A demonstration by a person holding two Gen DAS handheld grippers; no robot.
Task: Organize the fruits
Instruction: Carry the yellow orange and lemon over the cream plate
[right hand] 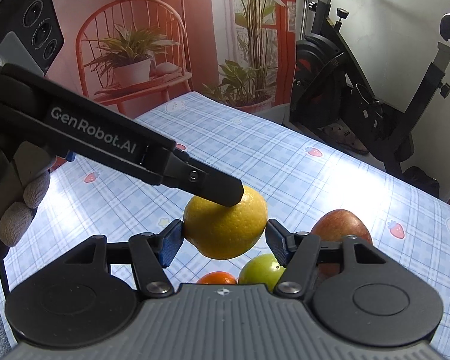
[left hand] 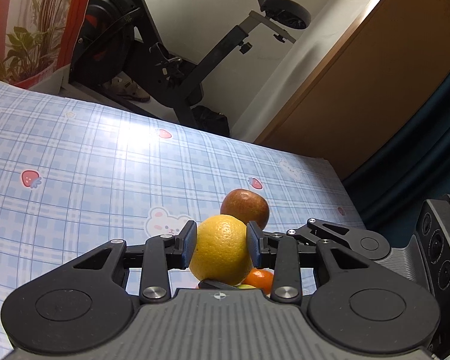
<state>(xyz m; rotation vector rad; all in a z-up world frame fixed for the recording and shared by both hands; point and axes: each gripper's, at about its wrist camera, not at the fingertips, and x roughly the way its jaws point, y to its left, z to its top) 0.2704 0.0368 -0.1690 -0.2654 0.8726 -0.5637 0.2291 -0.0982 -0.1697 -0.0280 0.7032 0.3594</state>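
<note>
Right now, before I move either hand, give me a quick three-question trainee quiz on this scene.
1. True or false: the yellow citrus fruit lies on the tablecloth.
2. In the left wrist view, which fruit sits just behind it? A: green fruit. B: red apple. C: banana.
3. How many grippers have pads on the yellow citrus fruit?

Key: 1 false, it is held up off the cloth. 2 B. 3 two: the left gripper and the right gripper clamp it crosswise.
</note>
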